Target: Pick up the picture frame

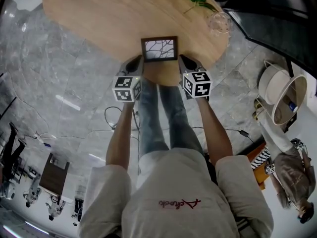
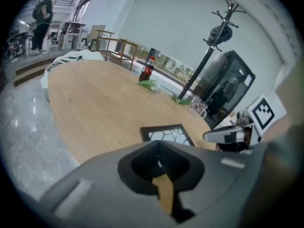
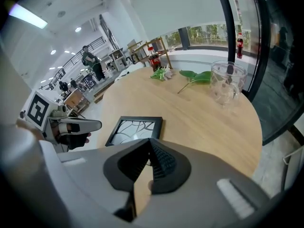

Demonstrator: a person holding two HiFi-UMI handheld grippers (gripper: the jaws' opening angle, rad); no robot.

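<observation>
The picture frame (image 1: 159,49) is laid flat at the table's (image 1: 89,14) near edge. It is flanked at 8 and 4 o'clock by the left gripper (image 1: 133,64) and the right gripper (image 1: 189,62), jaws seemingly closed and empty, likely staged for a two-sided lift.

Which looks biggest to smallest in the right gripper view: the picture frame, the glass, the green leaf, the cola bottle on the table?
1. Picture frame and glass: about alike, too close to rank; the frame lies nearer the camera.
2. Green leaf.
3. Cola bottle, farthest off.
</observation>
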